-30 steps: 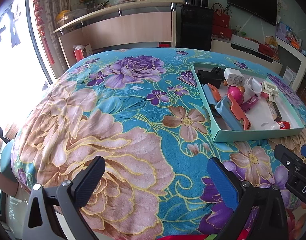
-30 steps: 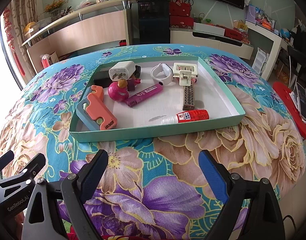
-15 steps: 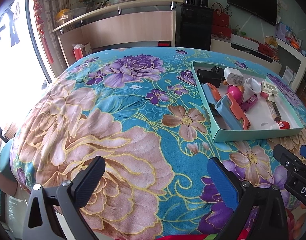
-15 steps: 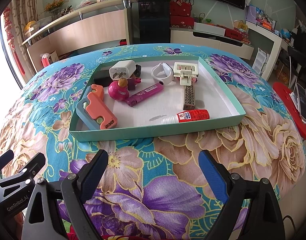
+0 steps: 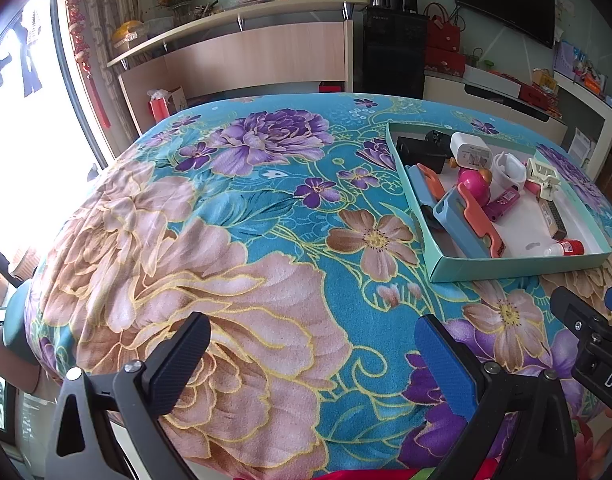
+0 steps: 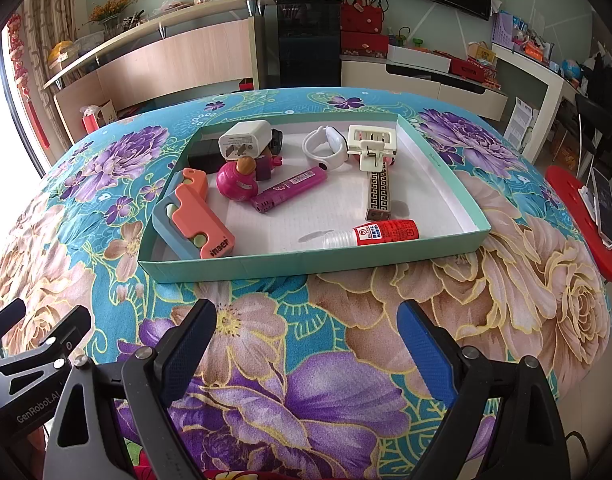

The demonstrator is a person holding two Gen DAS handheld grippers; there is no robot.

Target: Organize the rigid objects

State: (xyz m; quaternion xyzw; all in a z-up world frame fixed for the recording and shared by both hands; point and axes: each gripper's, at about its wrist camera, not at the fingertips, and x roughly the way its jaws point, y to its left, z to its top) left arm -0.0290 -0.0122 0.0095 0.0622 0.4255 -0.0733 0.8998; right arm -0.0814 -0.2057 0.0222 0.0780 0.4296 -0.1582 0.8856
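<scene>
A shallow mint-green tray (image 6: 266,266) with a white floor is being carried by a table draped in a floral cloth (image 6: 346,392), and every small object is being kept inside it. An orange and blue folding tool (image 6: 198,220) is lying along the tray's left wall, and the lettering "inaer" can be read on its near end. A glue bottle (image 6: 382,234) with a red label is lying by the near edge toward the right corner; its print is too small to be read. A purple lighter (image 6: 290,192) with a barcode sticker is resting at the middle, just beside a pink round toy (image 6: 238,184). A white charger plug (image 6: 246,140) is set at the far left corner, a white watch (image 6: 326,148) and a cream clip (image 6: 372,142) toward the far right, and a patterned dark-and-gold lighter (image 6: 378,196) is lying below the clip. The right gripper (image 6: 306,344) is being held over the cloth near the tray's near edge, its jaws standing wide with nothing between them. The left gripper (image 5: 312,354) is being held over bare cloth well to the left of the tray, jaws likewise wide and empty. "GenRobot.AI" is printed on the left gripper's body where it is caught at the lower left of the right wrist view.
</scene>
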